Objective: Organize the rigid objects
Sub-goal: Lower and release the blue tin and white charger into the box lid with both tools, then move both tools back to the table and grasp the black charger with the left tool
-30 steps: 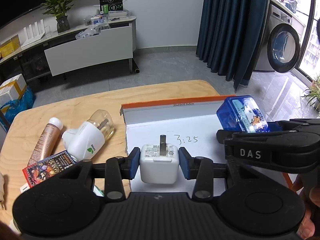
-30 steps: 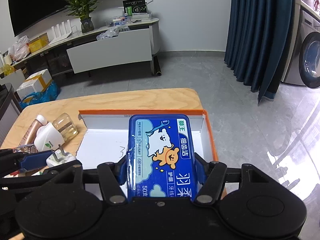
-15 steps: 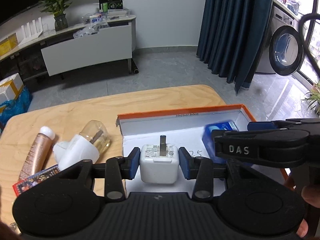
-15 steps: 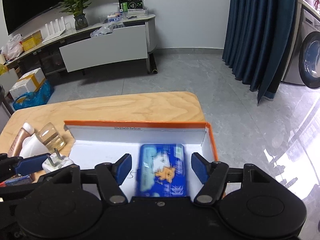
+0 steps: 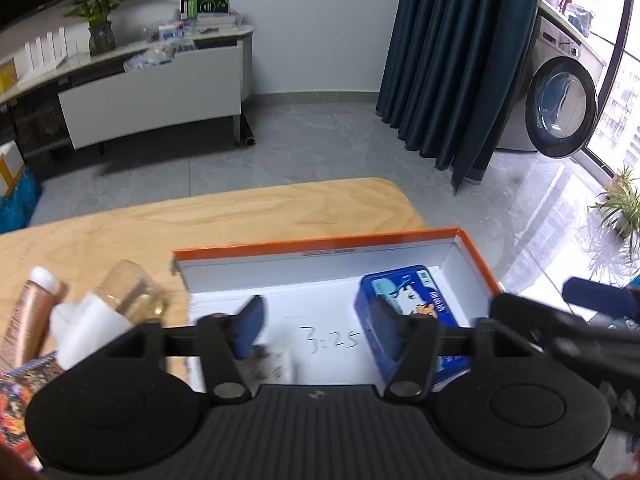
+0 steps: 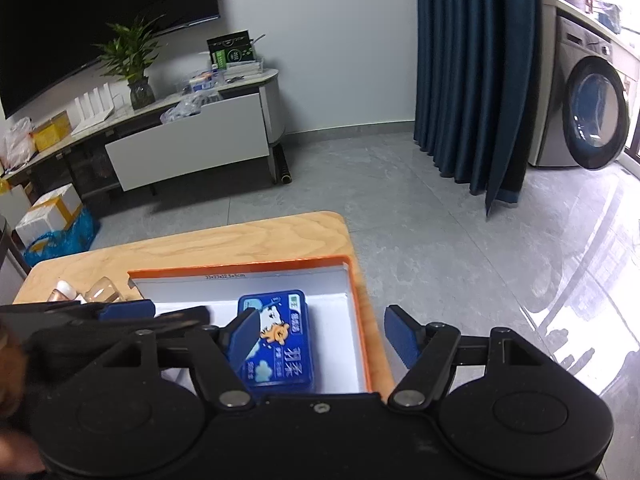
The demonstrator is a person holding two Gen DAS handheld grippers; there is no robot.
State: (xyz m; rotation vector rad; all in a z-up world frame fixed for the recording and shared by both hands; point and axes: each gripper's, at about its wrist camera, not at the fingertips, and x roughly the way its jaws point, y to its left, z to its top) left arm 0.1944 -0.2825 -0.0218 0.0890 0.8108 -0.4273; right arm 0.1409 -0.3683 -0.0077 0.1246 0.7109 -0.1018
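An orange-rimmed white box (image 5: pixel 320 245) sits on the wooden table. A blue tissue pack (image 5: pixel 404 292) lies flat at its right end; it also shows in the right wrist view (image 6: pixel 280 340). My left gripper (image 5: pixel 316 330) is open over the box floor. A blurred white charger (image 5: pixel 276 364) lies in the box just below its left finger. My right gripper (image 6: pixel 320 336) is open and empty above the box's right edge (image 6: pixel 356 304).
Left of the box lie a white bottle with a clear cap (image 5: pixel 92 320), a bronze tube (image 5: pixel 30 312) and a colourful packet (image 5: pixel 16 392). The table's far edge (image 5: pixel 280 188) drops to grey floor. The right gripper's arm (image 5: pixel 580 332) crosses on the right.
My right gripper opened and left the blue pack in the box, then drew back right. My left gripper opened and dropped the white charger into the box.
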